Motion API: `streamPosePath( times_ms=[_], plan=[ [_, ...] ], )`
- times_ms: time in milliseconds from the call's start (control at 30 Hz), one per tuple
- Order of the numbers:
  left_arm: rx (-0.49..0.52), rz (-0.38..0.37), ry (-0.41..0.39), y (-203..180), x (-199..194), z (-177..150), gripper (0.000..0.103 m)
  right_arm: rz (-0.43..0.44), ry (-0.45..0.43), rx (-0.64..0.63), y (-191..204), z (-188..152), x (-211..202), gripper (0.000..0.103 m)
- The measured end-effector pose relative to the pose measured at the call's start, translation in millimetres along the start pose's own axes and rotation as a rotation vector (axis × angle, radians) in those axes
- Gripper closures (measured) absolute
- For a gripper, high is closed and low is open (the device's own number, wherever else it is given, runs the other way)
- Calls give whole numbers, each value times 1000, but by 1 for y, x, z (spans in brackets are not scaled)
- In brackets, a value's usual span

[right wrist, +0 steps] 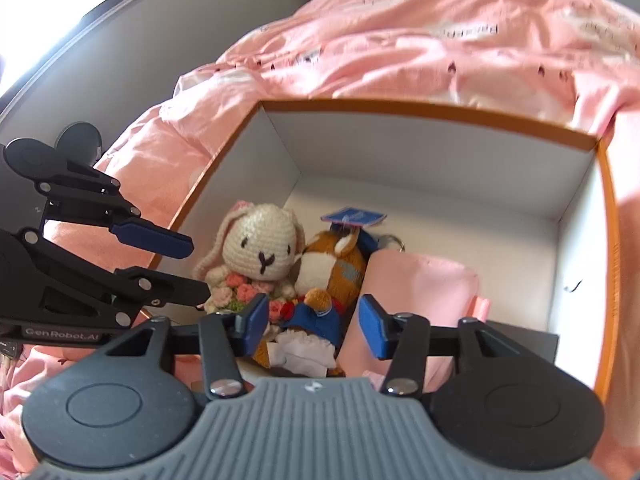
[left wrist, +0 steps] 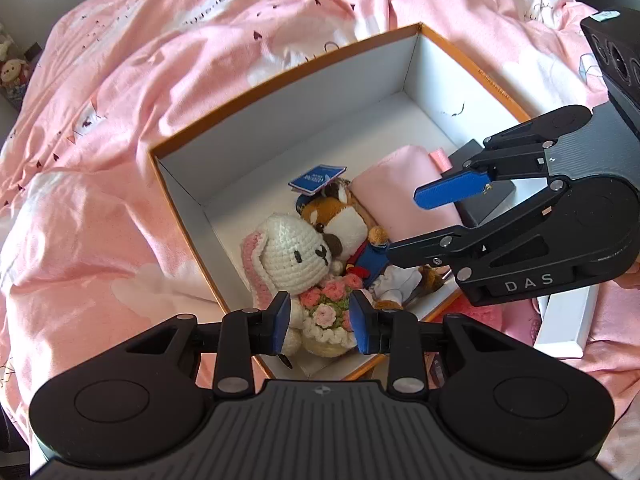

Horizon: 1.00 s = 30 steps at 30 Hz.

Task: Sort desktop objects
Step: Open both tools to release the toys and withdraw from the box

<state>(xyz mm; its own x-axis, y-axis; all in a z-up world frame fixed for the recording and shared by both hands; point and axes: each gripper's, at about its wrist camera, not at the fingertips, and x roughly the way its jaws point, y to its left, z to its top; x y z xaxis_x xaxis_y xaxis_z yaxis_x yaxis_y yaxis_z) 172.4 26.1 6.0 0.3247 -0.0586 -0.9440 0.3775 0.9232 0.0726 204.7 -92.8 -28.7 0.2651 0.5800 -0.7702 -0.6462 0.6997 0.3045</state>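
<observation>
Done: crochet bunny (left wrist: 292,254), fox plush (right wrist: 334,270) and pink pouch (left wrist: 404,196) lie in my orange-rimmed box (left wrist: 280,80) on the bed (left wrist: 120,80).
Left tool (left wrist: 320,322): released, grasping nothing.
Right tool (right wrist: 312,322): released, empty.
Left: little, I judge.

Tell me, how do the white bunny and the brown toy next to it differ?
The crocheted bunny is cream with pink-lined ears and holds a flower bouquet; the brown plush is orange-brown with a white muzzle, a blue outfit and a blue cap. The bunny sits upright; the plush leans against it. Both sit inside the box.
</observation>
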Motion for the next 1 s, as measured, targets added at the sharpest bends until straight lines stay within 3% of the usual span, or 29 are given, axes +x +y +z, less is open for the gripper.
streamPosePath(
  times_ms=[367,633,733,900,1000],
  plan=[
    [26,80,-141,-29,-53,-20,65,-112,-235,-110,31,-18,-70,25],
    [27,79,-216,-53,-72,-42,65,-141,-334,-110,44,-49,-107,24],
    [23,87,-239,-63,-74,-49,64,-160,-334,-125,49,-66,-112,24],
    [-11,73,-240,-75,-68,-59,63,-173,-252,-93,47,-93,-109,25],
    [-30,73,-246,-83,-63,-66,53,-171,-209,-37,42,-109,-108,25]
  ],
)
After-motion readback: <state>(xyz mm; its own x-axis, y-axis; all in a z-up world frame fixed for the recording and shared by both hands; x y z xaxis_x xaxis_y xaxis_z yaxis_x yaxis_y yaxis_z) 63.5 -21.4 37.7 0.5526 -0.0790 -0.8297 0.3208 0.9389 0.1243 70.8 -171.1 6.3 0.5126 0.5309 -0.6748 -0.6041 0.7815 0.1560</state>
